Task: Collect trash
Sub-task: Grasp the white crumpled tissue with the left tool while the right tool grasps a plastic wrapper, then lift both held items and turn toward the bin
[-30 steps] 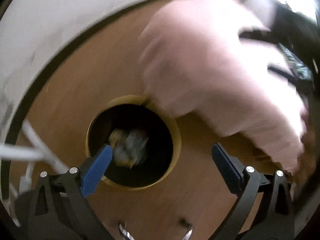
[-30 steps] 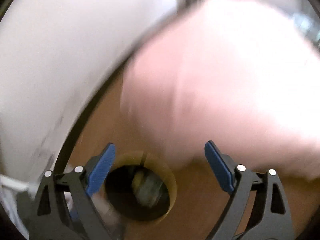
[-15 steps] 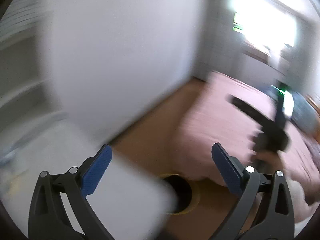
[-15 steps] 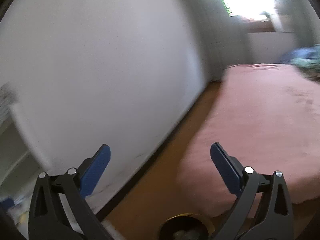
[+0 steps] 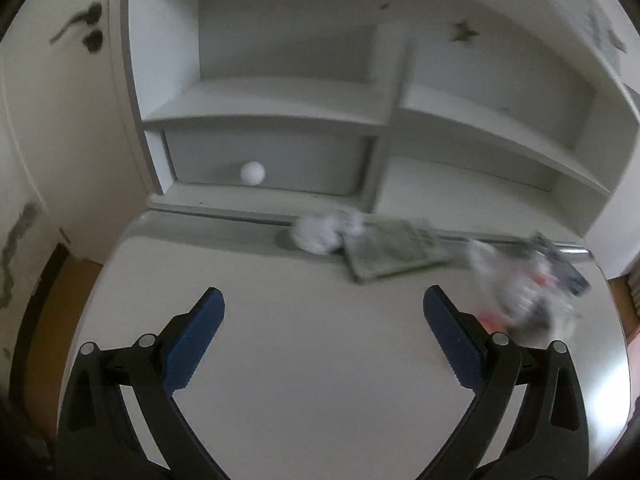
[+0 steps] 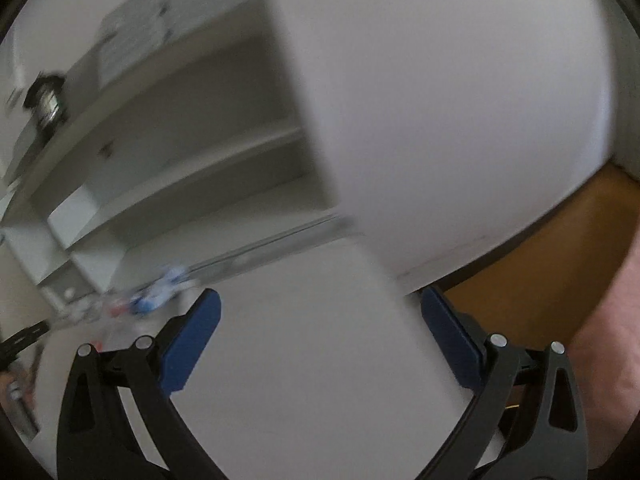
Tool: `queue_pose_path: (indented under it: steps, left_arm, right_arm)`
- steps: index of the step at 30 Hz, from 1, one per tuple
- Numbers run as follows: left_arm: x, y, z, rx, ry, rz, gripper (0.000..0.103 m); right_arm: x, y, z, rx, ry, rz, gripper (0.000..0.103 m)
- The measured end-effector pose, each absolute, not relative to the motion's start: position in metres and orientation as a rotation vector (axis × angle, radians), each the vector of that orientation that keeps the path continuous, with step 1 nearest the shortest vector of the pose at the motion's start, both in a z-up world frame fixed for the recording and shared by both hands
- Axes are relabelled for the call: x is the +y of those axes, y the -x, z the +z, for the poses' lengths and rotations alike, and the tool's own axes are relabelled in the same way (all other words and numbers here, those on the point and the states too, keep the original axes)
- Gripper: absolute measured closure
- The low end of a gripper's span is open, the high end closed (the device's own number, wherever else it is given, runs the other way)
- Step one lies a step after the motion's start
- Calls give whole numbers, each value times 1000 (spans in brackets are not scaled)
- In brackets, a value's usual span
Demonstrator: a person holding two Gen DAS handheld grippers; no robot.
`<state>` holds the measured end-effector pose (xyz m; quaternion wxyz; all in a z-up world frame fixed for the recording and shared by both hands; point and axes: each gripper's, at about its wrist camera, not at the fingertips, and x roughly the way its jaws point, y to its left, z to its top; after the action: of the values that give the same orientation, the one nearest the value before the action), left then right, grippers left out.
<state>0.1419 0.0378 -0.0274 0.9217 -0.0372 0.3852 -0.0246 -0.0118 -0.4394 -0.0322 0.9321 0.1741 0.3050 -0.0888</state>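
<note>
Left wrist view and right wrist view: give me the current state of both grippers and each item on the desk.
left gripper: open, empty, above the desk.
right gripper: open, empty.
crumpled white paper: on the white desk, at its back edge.
flat greenish paper: lying beside the crumpled white paper.
plastic wrapper pile: on the desk, right side, blurred.
drawer: shut.

on the desk (image 5: 304,360), against its back edge, a paper ball (image 5: 320,232) lies just left of a flat booklet (image 5: 392,252), touching it. right of the booklet sits a heap of wrappers (image 5: 524,288) (too blurred to sort out). behind the desk stands a shelf unit (image 5: 280,108); a drawer (image 5: 264,164) sits in its lower left compartment.
</note>
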Motion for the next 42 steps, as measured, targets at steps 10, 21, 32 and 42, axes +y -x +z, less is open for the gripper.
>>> queue_pose_path:
  steps: [10, 21, 32, 42]
  left_arm:
    - [45, -208, -69, 879, 124, -154, 8]
    - [47, -229, -90, 896, 154, -220, 49]
    - [43, -215, -80, 830, 134, -225, 72]
    - [56, -204, -68, 726, 165, -192, 73]
  right_arm:
    - [-319, -125, -46, 799, -312, 116, 40]
    - [-281, -168, -78, 879, -294, 178, 76]
    - [-277, -170, -88, 887, -250, 166, 73]
    - [-283, -161, -67, 712, -257, 117, 82]
